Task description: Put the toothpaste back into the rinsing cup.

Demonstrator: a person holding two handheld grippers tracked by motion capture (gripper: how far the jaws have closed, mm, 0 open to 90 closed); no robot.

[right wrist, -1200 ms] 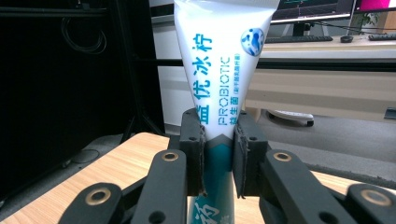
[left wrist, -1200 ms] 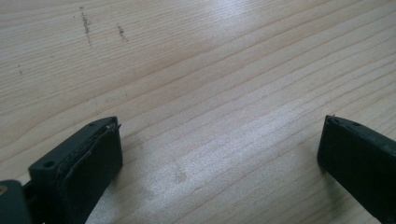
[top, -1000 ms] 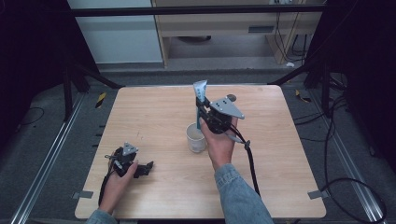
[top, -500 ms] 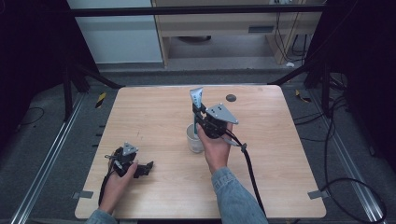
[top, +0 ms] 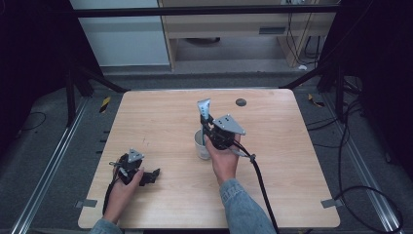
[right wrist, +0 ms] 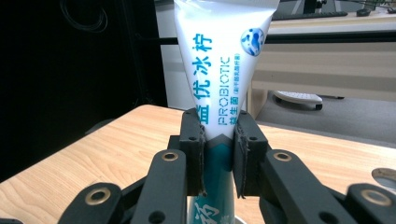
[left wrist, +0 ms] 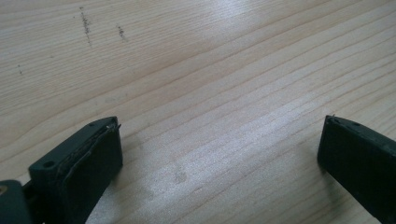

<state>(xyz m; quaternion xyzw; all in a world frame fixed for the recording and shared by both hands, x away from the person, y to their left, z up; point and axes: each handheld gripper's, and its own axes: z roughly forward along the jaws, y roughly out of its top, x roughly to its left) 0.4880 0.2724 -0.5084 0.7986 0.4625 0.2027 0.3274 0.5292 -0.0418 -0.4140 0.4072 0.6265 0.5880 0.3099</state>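
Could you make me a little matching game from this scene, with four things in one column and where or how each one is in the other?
Things:
1. tube
2. cup
3. left gripper
4. dark disc

States:
a. open, low over bare wood
b. lying near the table's far edge
c. clamped upright in the right gripper
d. standing mid-table beneath the tube

Pairs: 1-c, 2-d, 3-a, 4-b

Glossy plastic tube (right wrist: 219, 70), matt wood table (top: 160, 122)
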